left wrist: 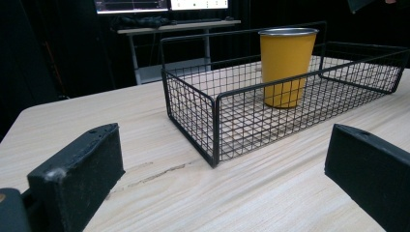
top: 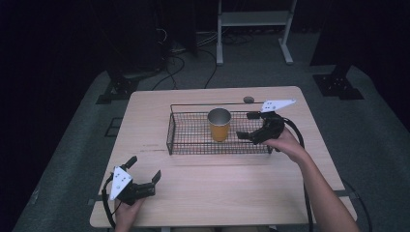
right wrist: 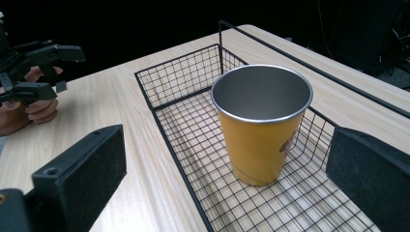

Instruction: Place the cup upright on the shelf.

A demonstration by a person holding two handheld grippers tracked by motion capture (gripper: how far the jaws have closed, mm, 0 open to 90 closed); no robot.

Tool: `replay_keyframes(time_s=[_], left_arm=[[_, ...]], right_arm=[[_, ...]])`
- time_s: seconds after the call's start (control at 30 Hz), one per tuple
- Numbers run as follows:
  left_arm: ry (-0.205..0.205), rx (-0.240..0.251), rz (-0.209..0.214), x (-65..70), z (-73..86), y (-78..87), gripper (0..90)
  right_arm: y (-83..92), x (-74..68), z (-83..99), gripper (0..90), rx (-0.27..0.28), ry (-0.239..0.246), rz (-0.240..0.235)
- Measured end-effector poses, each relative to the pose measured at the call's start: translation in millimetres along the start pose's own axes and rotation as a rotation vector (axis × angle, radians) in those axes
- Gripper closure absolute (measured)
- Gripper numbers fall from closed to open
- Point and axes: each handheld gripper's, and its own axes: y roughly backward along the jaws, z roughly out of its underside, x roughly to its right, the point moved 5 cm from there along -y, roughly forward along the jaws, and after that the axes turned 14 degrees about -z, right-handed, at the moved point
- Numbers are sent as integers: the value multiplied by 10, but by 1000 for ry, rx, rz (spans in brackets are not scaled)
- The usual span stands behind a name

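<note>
A yellow metal cup [top: 219,124] stands upright in the middle of a black wire basket [top: 193,145] on the pale wooden table. My right gripper [top: 244,124] is open over the basket's right part, just right of the cup and not touching it. In the right gripper view the cup [right wrist: 258,140] stands between and beyond the spread jaws, inside the basket [right wrist: 159,116]. My left gripper [top: 144,167] is open near the table's front left, holding nothing. The left gripper view faces the basket's near corner [left wrist: 212,104], with the cup [left wrist: 285,63] behind the mesh.
Bare tabletop [top: 217,193] stretches between the basket and the front edge. A small grey round thing [top: 248,99] lies at the far edge. A white stand [top: 254,19] and cables are on the floor beyond. A desk with screens [left wrist: 179,24] is farther off.
</note>
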Motion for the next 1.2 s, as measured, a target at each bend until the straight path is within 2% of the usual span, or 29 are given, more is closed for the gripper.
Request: replay_keyframes(time_s=[0.07, 0.2, 0.4, 0.63, 0.93, 1.2], left_arm=[[-1, -1, 0, -1, 0, 0, 0], [0, 0, 0, -1, 0, 0, 0], [-1, -1, -1, 0, 0, -1, 0], [-2, -1, -1, 2, 1, 0, 0], [-5, -1, -3, 5, 1, -2, 0], [-7, -2, -3, 8, 1, -2, 0]], right_arm=[[26, -10, 40, 2, -7, -13, -4], [66, -46, 81, 2, 12, -10, -6], [116, -75, 134, 2, 2, -15, -4], [184, -160, 186, 2, 26, -11, -9], [214, -222, 319, 2, 7, -23, -16], [298, -246, 381, 2, 25, -24, -2]])
